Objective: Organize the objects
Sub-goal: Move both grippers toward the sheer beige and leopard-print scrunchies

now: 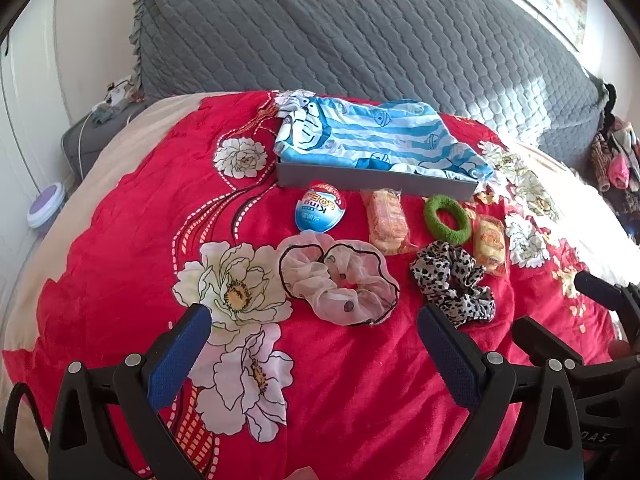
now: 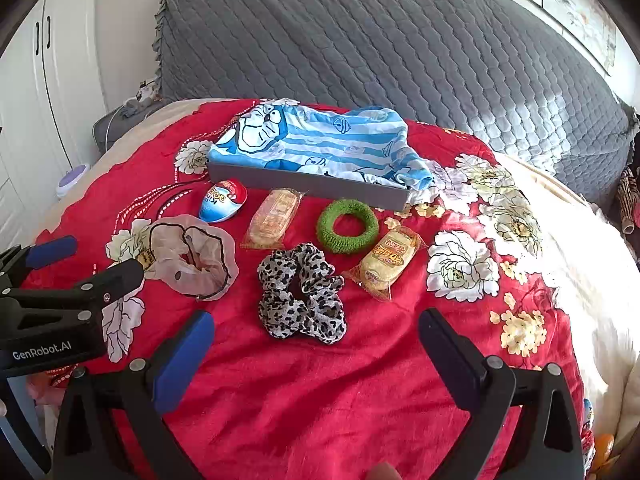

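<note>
Both grippers, left (image 1: 314, 354) and right (image 2: 316, 354), jaws apart, empty, hovering over bed (image 2: 320, 380); 6 items laid before grey box (image 2: 304, 184), likely for sorting.

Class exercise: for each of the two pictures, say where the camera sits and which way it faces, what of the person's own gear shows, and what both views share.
Left wrist view: sits on the left hand-held gripper, looking forward and down at the pink scrunchie; own open fingers show, plus the right hand-held gripper at the right edge.
Right wrist view: sits on the right hand-held gripper, facing the leopard scrunchie; the left one shows at the left edge.
Shared: red bedspread, grey box, egg, green ring, two snack packs.
</note>
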A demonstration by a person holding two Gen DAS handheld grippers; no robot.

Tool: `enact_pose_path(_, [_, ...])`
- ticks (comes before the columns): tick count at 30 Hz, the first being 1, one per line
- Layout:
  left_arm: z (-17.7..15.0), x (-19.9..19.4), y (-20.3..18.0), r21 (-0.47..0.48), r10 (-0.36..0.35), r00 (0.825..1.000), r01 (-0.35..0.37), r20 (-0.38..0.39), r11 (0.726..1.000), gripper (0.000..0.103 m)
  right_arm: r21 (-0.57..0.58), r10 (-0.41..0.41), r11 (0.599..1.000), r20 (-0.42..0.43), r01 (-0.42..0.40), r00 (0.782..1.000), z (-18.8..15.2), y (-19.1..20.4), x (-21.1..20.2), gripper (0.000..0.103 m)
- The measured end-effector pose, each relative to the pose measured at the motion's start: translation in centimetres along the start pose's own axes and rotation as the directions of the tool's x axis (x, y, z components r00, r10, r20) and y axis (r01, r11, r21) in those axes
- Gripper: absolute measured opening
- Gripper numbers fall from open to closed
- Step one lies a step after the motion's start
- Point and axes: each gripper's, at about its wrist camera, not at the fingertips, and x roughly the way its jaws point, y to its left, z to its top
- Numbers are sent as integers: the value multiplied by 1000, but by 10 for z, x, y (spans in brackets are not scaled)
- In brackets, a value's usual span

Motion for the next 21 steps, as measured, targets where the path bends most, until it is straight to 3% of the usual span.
enact_pose_path(21, [0,6,6,-24,17,1000,-17,1,1000,103,13,18,1000,4,-18,1000,1,0,-1,102])
